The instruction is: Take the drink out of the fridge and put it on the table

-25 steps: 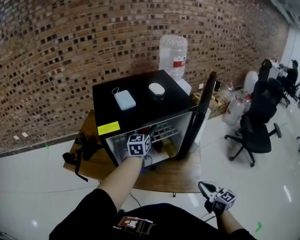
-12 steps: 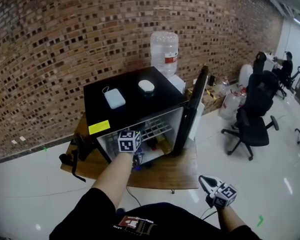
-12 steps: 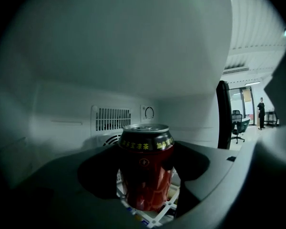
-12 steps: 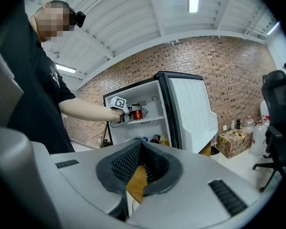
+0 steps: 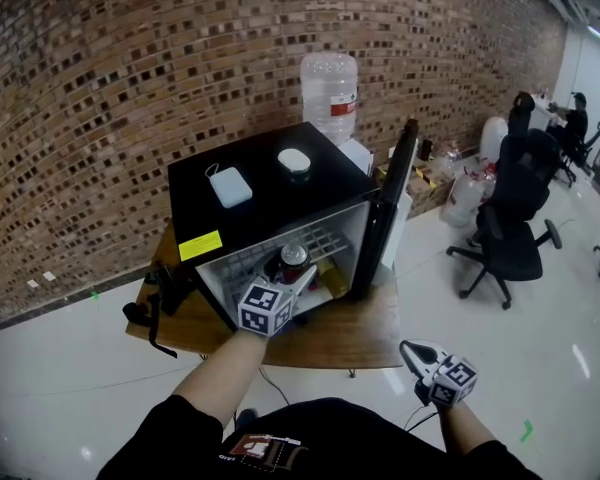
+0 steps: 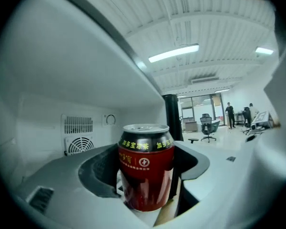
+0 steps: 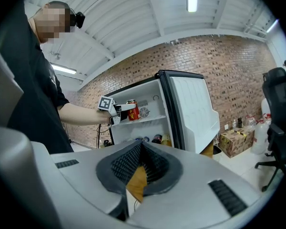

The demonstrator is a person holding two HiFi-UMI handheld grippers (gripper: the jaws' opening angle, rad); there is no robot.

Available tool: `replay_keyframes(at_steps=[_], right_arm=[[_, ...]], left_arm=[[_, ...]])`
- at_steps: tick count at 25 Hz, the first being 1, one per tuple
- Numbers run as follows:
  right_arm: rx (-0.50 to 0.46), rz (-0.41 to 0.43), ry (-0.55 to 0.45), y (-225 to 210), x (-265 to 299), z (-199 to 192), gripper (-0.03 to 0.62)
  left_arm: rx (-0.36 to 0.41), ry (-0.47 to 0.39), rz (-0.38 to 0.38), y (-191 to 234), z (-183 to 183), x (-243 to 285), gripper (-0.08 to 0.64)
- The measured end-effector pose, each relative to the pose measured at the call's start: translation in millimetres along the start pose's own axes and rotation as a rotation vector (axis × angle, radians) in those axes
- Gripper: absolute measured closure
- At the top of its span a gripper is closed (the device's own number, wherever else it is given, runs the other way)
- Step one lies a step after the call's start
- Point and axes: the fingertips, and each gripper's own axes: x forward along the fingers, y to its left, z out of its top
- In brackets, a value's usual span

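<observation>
A red drink can (image 6: 145,151) with a black top band stands upright between my left gripper's (image 6: 144,175) pads, which press on both its sides. In the head view the can (image 5: 293,261) is at the open front of the black mini fridge (image 5: 260,193), held by the left gripper (image 5: 288,276). The right gripper view shows the same can (image 7: 132,109) level with the fridge's upper shelf. My right gripper (image 7: 142,149) is shut and holds nothing. It hangs low at the right (image 5: 416,352), off the wooden table (image 5: 330,333).
The fridge door (image 5: 390,218) stands open to the right. A white power bank (image 5: 230,185) and a round white object (image 5: 294,160) lie on the fridge. More drinks (image 7: 157,138) sit on its floor. A water bottle (image 5: 330,93) stands behind and an office chair (image 5: 515,228) at the right.
The left gripper has drawn back from inside the fridge toward me and tilted up. The red can, hidden before, now shows between its jaws. The right gripper has barely moved.
</observation>
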Motion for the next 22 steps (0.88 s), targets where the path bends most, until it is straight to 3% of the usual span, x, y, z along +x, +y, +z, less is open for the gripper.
replay_keyframes(at_steps=[4,11,22], right_arm=[[0.006,-0.004,0.013,-3.5,-2.6,-6.5,0.592],[0.005,-0.025,0.038,-5.3,-8.7,-12.7,0.592],[0.073,-0.083,0.129,-14.0,-25.7,-46.8,0.592]], left_arm=[[0.002,0.045,-0.134,-58.0,-27.4,-1.3,0.239],[-0.019,0.147,-0.292,-122.9,-117.7,14.1,0.239],[0.001,0.262,-0.404,-157.7,-235.5,33.8,0.239]])
